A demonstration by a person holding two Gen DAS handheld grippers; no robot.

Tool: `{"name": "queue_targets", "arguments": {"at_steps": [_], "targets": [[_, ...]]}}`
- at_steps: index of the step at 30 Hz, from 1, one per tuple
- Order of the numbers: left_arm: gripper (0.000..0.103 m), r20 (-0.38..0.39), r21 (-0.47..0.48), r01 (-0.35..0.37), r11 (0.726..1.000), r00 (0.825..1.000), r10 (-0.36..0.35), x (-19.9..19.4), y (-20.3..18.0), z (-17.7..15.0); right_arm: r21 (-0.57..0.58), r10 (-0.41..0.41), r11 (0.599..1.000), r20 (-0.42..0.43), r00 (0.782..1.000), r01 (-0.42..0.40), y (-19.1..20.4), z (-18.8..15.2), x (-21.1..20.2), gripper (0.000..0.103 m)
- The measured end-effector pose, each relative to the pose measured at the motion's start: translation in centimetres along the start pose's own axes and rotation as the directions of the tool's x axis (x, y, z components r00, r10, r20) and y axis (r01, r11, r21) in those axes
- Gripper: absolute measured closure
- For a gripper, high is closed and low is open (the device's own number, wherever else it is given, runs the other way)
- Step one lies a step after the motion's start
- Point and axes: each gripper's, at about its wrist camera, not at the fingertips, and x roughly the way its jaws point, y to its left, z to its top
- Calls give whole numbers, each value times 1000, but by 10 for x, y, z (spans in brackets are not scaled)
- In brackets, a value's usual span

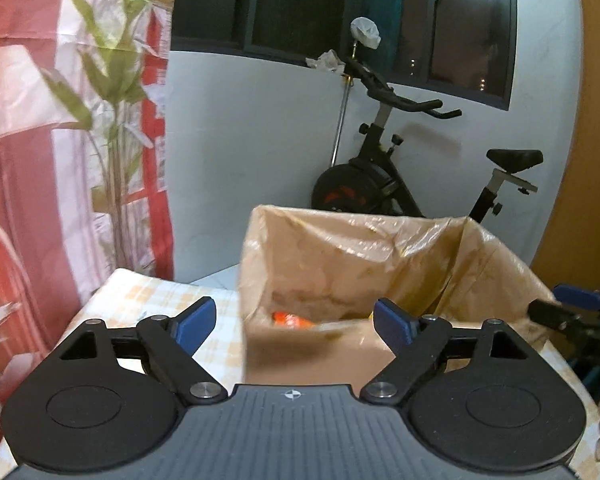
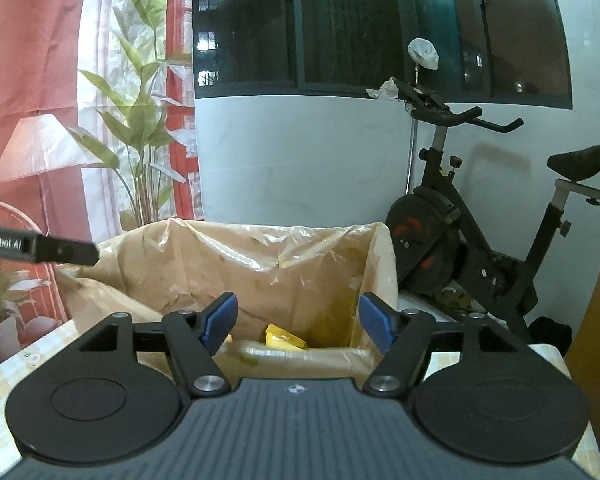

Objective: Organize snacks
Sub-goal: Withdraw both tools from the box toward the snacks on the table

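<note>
Both claws spread, empty: left claw (image 1: 294, 322), right claw (image 2: 298, 322). Orange snack (image 1: 292, 320) and yellow snack (image 2: 284, 338) already dropped in lined box (image 1: 380, 256); remaining snacks unseen.

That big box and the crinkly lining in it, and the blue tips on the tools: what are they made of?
The box looks like matte brown cardboard. Its lining seems to be thin translucent plastic film: glossy and wrinkled. The blue pads on the right hand-held gripper look like matte rubber or soft plastic; I can't tell which.
</note>
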Motion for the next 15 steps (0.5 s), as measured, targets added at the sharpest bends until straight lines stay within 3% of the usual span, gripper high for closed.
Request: {"name": "queue_targets", "arguments": {"at_steps": [15], "targets": [[16,6,21,-54,998,999,54,-46,18,-44,70,-24,997,10,1000,24,-10,-36,-48,31]]}}
